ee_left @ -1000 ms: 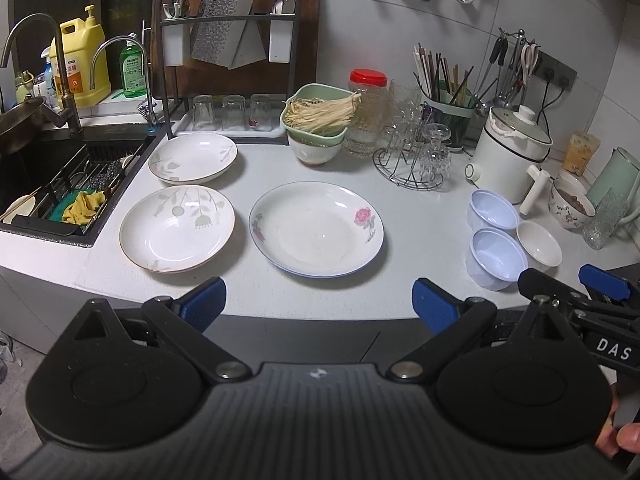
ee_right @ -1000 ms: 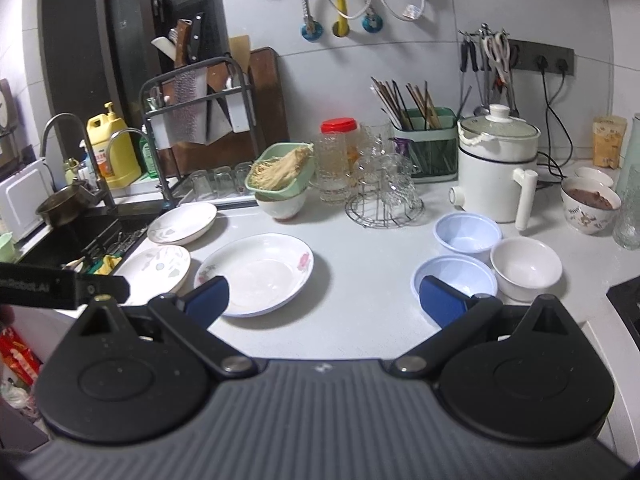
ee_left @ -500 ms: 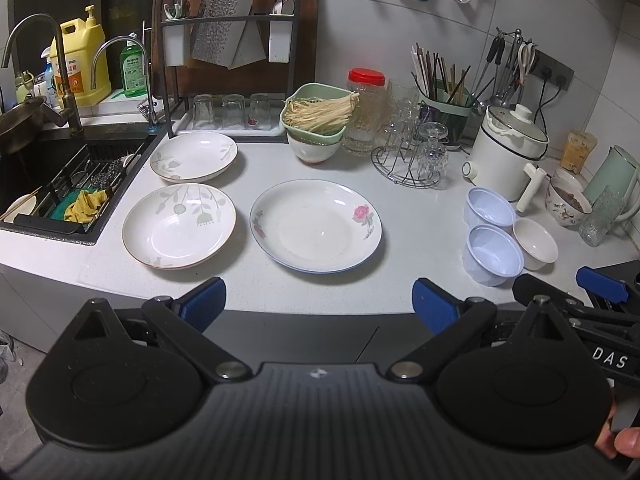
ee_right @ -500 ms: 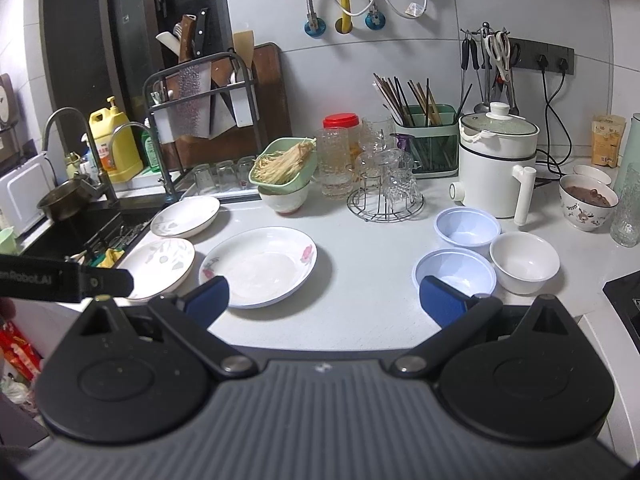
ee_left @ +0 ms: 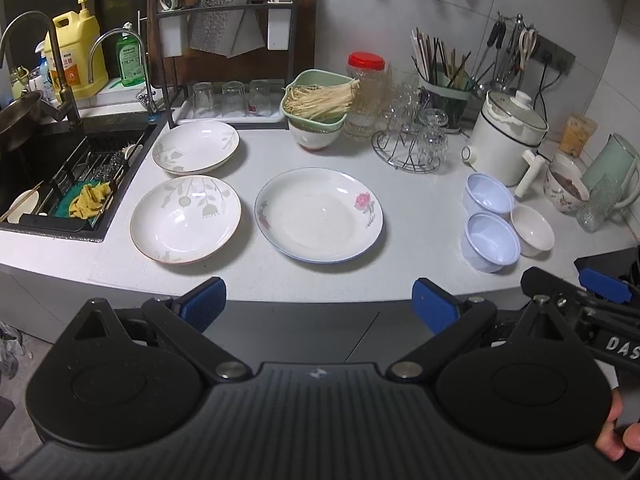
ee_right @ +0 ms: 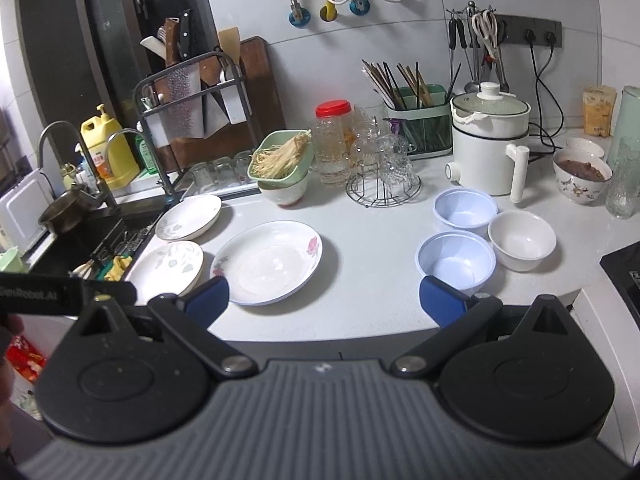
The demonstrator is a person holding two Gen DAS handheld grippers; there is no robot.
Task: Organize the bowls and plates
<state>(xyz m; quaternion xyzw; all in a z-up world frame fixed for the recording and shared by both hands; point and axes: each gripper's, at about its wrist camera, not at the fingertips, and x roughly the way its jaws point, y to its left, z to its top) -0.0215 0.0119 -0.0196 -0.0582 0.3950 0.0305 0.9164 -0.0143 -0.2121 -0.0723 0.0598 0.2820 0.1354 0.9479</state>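
Three plates lie on the white counter: a large rose-patterned plate point(ee_left: 319, 214) point(ee_right: 267, 262) in the middle, a leaf-patterned plate point(ee_left: 185, 218) point(ee_right: 168, 266) to its left, and another leaf-patterned plate point(ee_left: 195, 146) point(ee_right: 189, 217) behind that. To the right stand two pale blue bowls point(ee_left: 491, 241) point(ee_right: 456, 261), point(ee_left: 489, 199) point(ee_right: 465, 209) and a white bowl point(ee_left: 532, 230) point(ee_right: 522, 240). My left gripper point(ee_left: 318, 306) hangs open in front of the counter edge, holding nothing. My right gripper point(ee_right: 324, 298) is open too, near the front edge between the rose plate and the nearer blue bowl.
A sink point(ee_left: 60, 176) with a rack and rag is at the left. Along the back stand a green basket of noodles on a bowl point(ee_left: 316, 112), a glass rack point(ee_left: 412, 148), a white electric pot point(ee_left: 506, 142), a patterned bowl point(ee_right: 582, 178) and a stove corner point(ee_right: 624, 268).
Both grippers have drawn back a little from the counter, so the plates and bowls look slightly smaller. Nothing on the counter has moved.
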